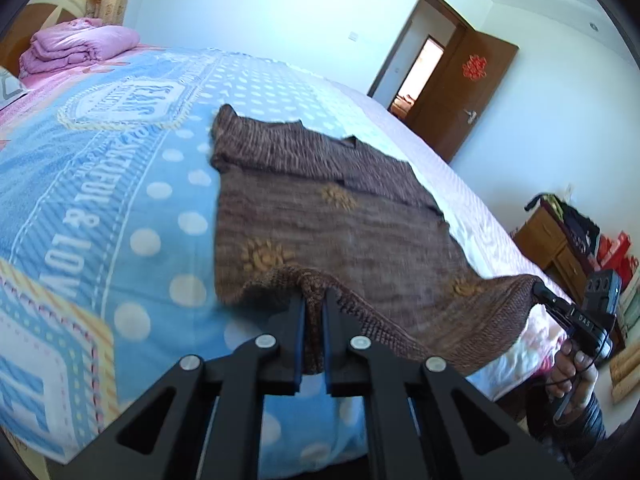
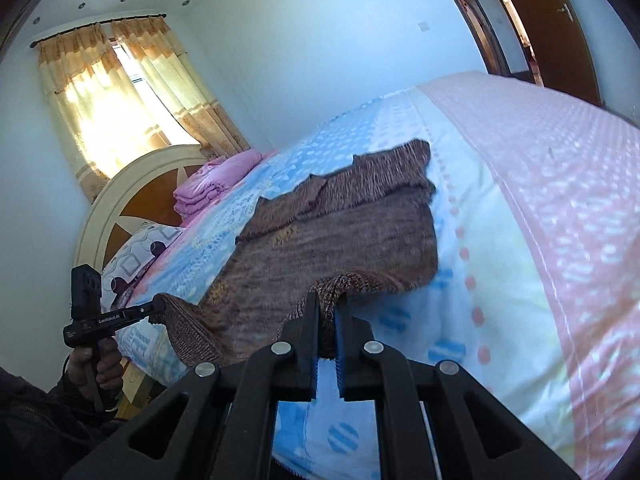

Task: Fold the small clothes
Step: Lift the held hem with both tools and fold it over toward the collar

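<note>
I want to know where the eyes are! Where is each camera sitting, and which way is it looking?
Left wrist view: sits on the left claw, looking across the bed toward the door; the person's right hand shows.
Right wrist view: sits on the right claw, looking toward the headboard and curtains; the left hand shows.
Both share the brown sweater, pinched by both claws.

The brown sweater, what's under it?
The brown knitted sweater lies on the blue dotted bedspread. Both grippers pinch its near hem. The bedspread's pattern beneath the sweater is covered.
</note>
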Motion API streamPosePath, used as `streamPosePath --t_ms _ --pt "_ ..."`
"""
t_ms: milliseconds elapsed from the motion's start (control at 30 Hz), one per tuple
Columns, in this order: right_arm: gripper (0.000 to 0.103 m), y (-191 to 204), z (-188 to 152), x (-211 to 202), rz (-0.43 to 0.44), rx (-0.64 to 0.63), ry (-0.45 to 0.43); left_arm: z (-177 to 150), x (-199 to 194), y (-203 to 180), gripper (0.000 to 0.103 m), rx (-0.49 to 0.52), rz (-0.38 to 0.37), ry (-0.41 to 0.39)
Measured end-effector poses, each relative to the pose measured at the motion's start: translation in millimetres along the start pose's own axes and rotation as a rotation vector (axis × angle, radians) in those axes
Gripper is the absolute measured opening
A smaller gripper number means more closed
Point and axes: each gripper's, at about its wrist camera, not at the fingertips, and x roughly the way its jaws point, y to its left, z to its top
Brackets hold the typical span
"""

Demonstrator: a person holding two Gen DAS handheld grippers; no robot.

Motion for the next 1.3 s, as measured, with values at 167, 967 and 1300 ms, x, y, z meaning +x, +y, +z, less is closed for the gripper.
streamPosePath --t_ms 167,967,1300 --pt "0.006 -0.4 28.3 12.3 -0.032 0.003 -0.033 19.7 8.2 12.0 0.007 -0.047 -0.009 -0.011" --pt "0.006 -1.7 141.0 86.5 -0.072 -0.01 -0.071 135.0 35.3 15.2 0.007 -0.013 0.01 -0.156" --pt "0.006 -18.8 185.0 144.2 -0.115 -0.005 -0.056 181.2 85.0 29.2 0.007 -0.024 0.064 -0.146"
